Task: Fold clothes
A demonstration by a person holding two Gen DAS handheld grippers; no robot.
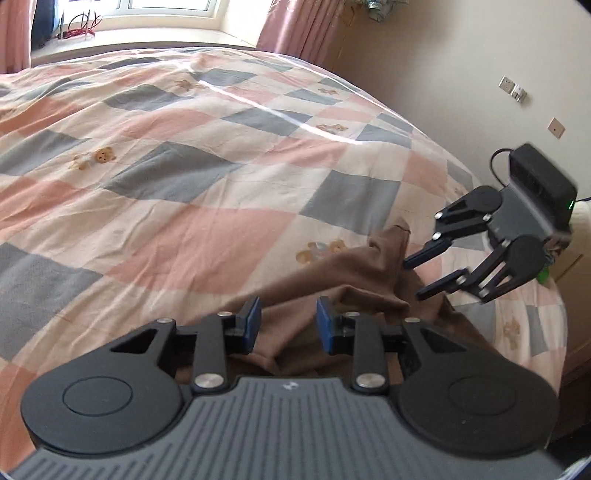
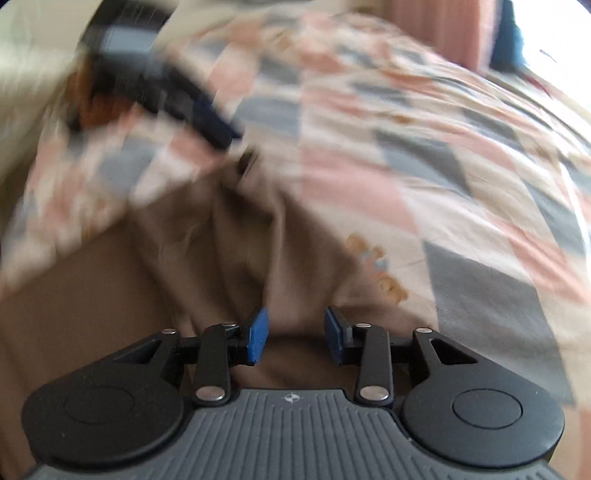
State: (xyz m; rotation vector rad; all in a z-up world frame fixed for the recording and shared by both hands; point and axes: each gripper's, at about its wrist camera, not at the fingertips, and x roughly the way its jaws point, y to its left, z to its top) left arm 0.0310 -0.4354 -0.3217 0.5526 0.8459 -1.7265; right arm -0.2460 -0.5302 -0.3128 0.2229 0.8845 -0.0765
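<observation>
A rumpled brown garment [image 1: 332, 291] lies on the near right part of your bed, on a quilt [image 1: 177, 155] checked in pink, grey and cream with small bears. In the left wrist view its long axis runs from under your left gripper [image 1: 289, 324] up and to the right, ending in a narrow raised tip near the bed's right edge. Your left gripper hovers over the nearer folds with its blue pads spread apart and nothing between them. Your right gripper [image 1: 419, 278] hangs at the right, over the garment's far side, jaws also apart and empty, its fingertips close to the raised ridge of cloth.

The quilt stretches wide and bare to the left and toward the window [image 1: 147, 7] and pink curtains [image 1: 291, 29]. To the right, the bed edge and a wall [image 1: 461, 74] stand close.

The right wrist view is heavily motion-blurred. It shows the garment running away from your right gripper [image 2: 295, 334], whose pads are parted over brown cloth, and the left gripper [image 2: 207, 118] as a dark smear at upper left.
</observation>
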